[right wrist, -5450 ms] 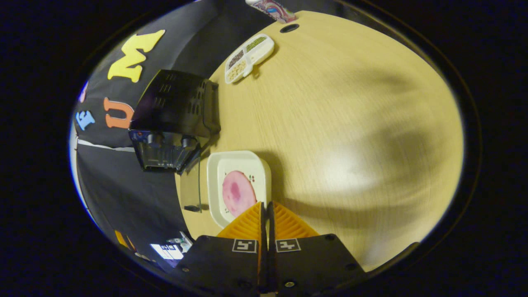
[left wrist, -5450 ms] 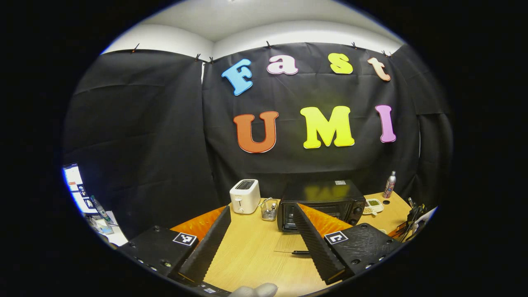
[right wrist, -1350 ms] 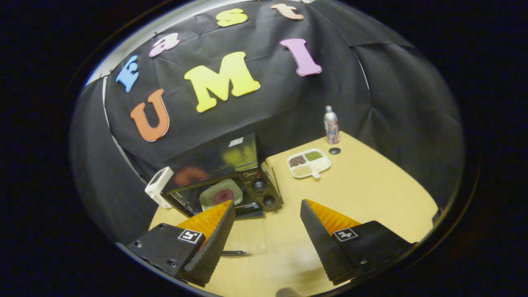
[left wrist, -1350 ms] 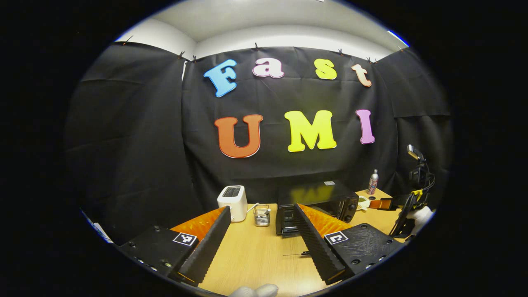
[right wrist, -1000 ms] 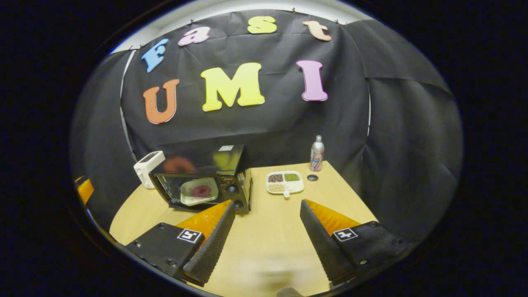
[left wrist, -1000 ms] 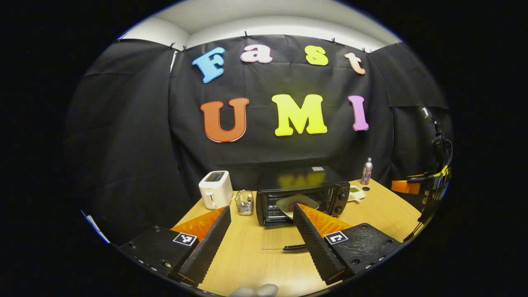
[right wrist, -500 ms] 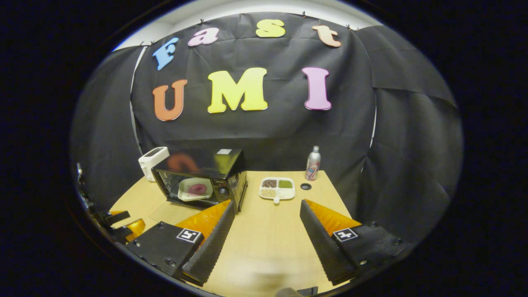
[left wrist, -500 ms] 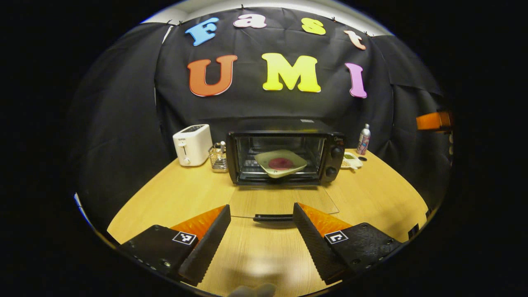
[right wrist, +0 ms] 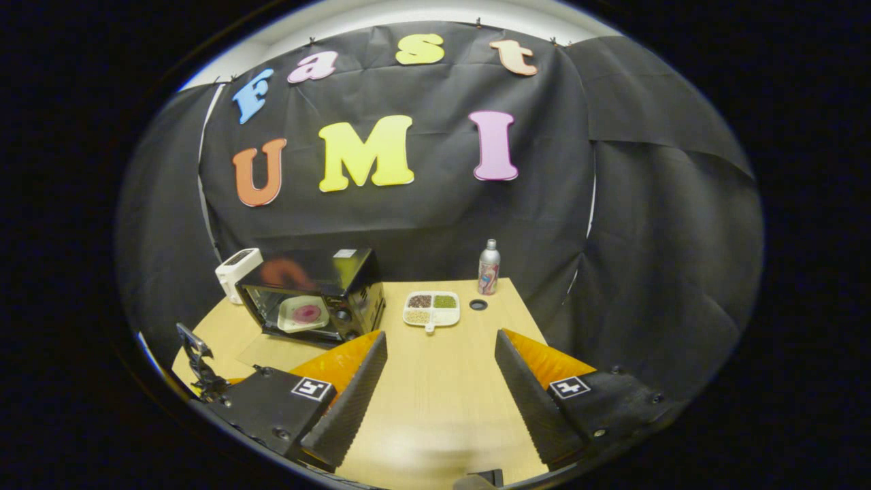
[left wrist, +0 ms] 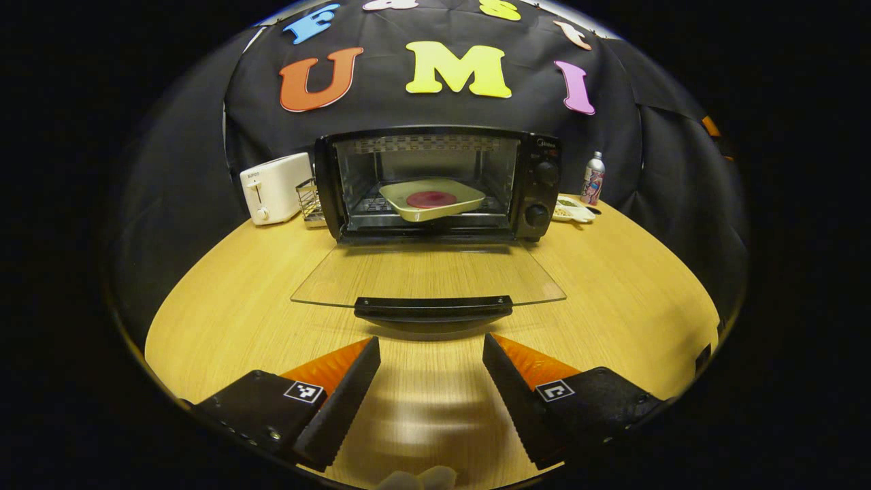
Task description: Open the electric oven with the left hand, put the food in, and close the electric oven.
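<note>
Plate of food [left wrist: 433, 199] sits inside; my left gripper [left wrist: 431, 367], fingers apart, faces the door handle [left wrist: 433, 307] (right gripper [right wrist: 440, 364] likewise apart): next, lift it shut.

Left claw [left wrist: 431, 350] now lower, nearer the oven door's handle [left wrist: 433, 307]; plate [left wrist: 431, 199] inside oven [left wrist: 435, 184].

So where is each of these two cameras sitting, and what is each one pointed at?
Left gripper view: rides on the left tool, low over the table, facing the open oven and its door handle; its two open fingers show.
Right gripper view: rides on the right tool, farther back, higher, facing the table's far end; open fingers show.
Shared: oven, plate of food, toaster, bottle, snack tray.
</note>
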A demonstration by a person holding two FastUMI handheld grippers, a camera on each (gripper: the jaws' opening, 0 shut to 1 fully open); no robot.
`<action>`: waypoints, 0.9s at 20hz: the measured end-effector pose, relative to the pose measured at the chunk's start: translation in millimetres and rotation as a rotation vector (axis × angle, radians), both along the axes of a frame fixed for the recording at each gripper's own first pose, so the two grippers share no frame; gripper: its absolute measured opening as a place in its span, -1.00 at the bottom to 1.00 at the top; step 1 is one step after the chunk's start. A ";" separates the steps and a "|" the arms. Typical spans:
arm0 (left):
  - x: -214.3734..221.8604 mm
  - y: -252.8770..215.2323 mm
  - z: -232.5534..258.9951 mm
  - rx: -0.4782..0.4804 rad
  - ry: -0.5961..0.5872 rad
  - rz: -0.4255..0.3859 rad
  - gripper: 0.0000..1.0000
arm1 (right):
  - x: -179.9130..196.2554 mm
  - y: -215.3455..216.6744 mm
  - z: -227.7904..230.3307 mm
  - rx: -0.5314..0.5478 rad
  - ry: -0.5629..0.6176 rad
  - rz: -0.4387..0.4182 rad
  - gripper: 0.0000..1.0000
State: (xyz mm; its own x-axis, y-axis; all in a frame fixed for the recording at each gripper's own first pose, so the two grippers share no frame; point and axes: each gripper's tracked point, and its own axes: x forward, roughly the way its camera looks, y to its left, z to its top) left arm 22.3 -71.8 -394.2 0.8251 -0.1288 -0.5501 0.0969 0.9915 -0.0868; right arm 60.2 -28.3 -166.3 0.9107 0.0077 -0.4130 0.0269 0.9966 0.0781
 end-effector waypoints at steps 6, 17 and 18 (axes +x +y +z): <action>20.6 -3.5 -18.2 0.016 0.036 -0.016 0.94 | -1.9 -7.3 -0.2 -0.015 0.012 -0.026 0.93; 32.0 -2.4 -25.1 0.030 0.053 -0.032 0.94 | 4.4 -1.9 -4.1 -0.023 0.024 -0.028 0.93; 32.0 -2.6 -23.9 0.032 0.053 -0.034 0.94 | 4.9 -2.1 -3.8 -0.022 0.023 -0.030 0.93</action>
State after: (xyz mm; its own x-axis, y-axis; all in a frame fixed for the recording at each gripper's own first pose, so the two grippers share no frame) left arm 54.2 -74.5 -418.1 0.7903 -0.1376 -0.5971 0.1264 0.9901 -0.0609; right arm 65.1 -30.4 -170.0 0.9004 -0.0290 -0.4340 0.0588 0.9967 0.0554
